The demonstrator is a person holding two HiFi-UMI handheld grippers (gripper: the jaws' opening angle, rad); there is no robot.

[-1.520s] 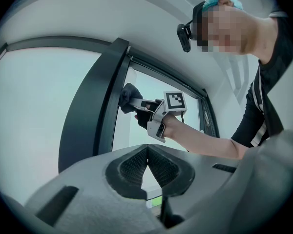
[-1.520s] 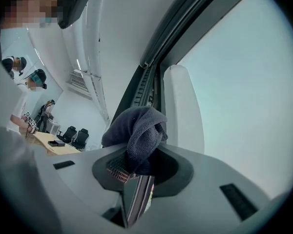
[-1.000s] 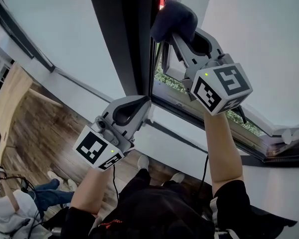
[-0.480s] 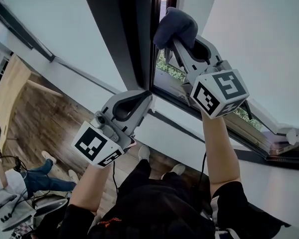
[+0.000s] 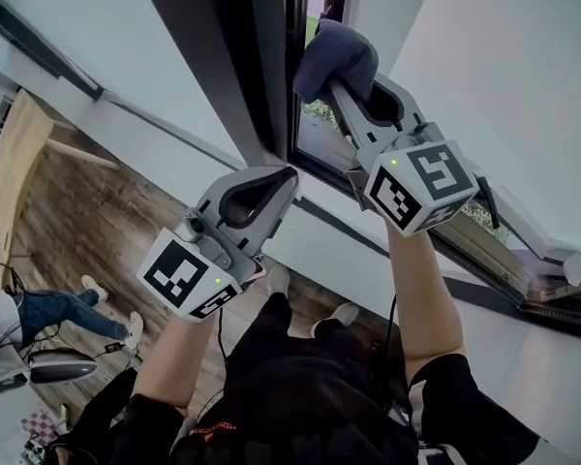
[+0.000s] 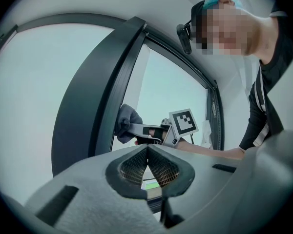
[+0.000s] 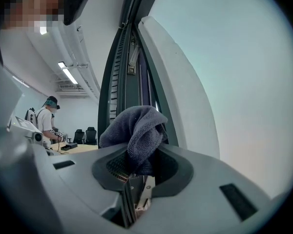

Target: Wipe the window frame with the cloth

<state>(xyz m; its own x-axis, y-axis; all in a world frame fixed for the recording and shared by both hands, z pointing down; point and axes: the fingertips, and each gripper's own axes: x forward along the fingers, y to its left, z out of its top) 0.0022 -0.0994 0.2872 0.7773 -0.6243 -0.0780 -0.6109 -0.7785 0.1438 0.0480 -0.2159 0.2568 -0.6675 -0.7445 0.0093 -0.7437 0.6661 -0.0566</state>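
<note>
A dark grey-blue cloth (image 5: 335, 54) is bunched in my right gripper (image 5: 337, 77), which is shut on it. The cloth presses against the inner edge of the dark upright window frame (image 5: 261, 76), beside the gap of the open sash. In the right gripper view the cloth (image 7: 136, 130) hangs over the jaws in front of the frame's rail (image 7: 118, 67). My left gripper (image 5: 289, 175) sits lower, at the foot of the same upright, shut with nothing in it. The left gripper view has its closed jaws (image 6: 147, 151) below the cloth (image 6: 126, 123) and frame (image 6: 90, 101).
The white sash (image 7: 178, 87) stands ajar to the right, and greenery (image 5: 320, 114) shows through the gap. A white sill strip (image 5: 329, 250) runs under the window, with wooden floor (image 5: 87, 221) below. Another person (image 7: 48, 116) stands by a desk far back.
My right gripper has slid the cloth a little down along the frame's edge. The left gripper has stayed nearly where it was, still shut.
</note>
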